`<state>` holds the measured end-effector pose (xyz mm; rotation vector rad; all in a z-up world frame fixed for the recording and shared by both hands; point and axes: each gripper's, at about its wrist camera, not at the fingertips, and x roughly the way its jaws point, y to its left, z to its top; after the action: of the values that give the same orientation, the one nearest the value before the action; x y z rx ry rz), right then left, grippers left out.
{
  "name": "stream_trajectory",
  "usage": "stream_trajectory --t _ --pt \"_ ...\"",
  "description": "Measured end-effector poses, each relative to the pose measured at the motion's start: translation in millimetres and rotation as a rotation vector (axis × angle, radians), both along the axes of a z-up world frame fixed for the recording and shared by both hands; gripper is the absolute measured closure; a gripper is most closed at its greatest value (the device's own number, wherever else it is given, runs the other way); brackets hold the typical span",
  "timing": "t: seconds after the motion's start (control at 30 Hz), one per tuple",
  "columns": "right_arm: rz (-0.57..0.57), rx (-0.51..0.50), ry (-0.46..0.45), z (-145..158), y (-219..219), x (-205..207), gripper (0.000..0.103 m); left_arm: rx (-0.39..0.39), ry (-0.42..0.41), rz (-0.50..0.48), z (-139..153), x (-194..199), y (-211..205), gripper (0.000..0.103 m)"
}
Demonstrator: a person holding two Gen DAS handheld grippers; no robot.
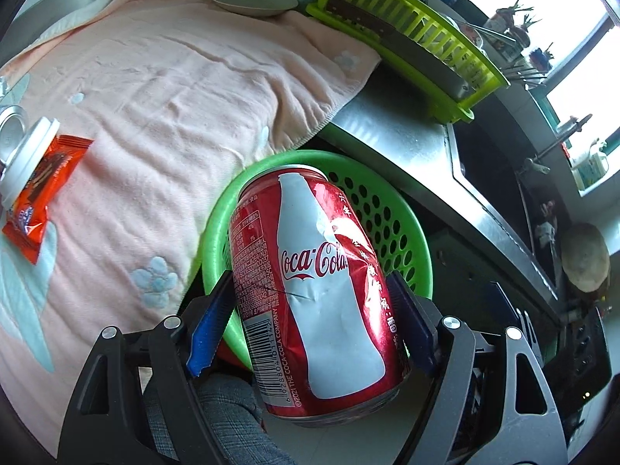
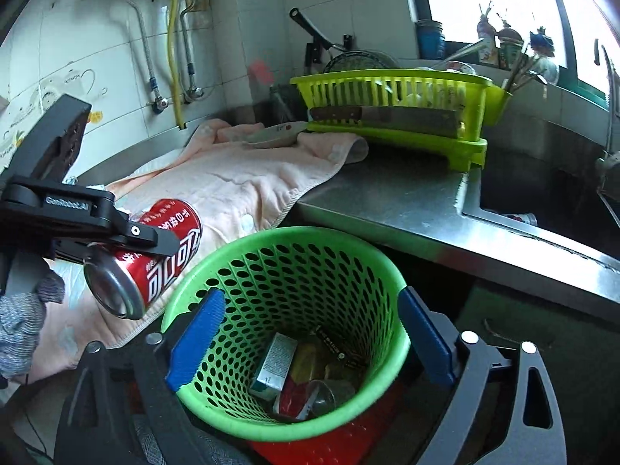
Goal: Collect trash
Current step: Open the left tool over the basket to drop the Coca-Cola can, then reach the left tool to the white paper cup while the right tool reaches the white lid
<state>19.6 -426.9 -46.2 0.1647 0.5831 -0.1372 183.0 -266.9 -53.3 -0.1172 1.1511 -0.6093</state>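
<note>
My left gripper is shut on a dented red Coca-Cola can and holds it just left of and above the rim of the green perforated basket. The can and the left gripper also show in the right wrist view. My right gripper is shut on the green basket, its blue pads against both sides. Inside the basket lie a small carton and other wrappers. An orange snack wrapper and a white lidded cup lie on the pink towel.
A lime dish rack with a cleaver stands on the steel counter behind. A plate sits on the towel's far edge. A sink lies to the right. A silver can top sits at the far left.
</note>
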Motion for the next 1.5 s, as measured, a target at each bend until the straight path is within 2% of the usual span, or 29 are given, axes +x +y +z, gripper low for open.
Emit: stream_trajectory --t 0.33,0.63,0.97,1.23,1.5 --pt "-0.018 0.025 -0.019 2 -1 -9 0.011 -0.008 -0.013 -0.033 -1 -5 -8 0.022" --pt "0.019 0.017 -0.022 7 15 -7 0.011 0.008 -0.061 -0.005 12 -12 21 0.022" --pt "0.145 0.012 -0.022 16 61 11 0.01 0.045 -0.134 0.074 30 -27 79 0.022" --pt "0.276 0.017 -0.031 24 110 35 0.009 0.078 -0.181 0.191 45 -32 142 0.022" --pt "0.382 0.014 -0.026 30 154 67 0.009 0.101 -0.193 0.317 52 -33 208 0.022"
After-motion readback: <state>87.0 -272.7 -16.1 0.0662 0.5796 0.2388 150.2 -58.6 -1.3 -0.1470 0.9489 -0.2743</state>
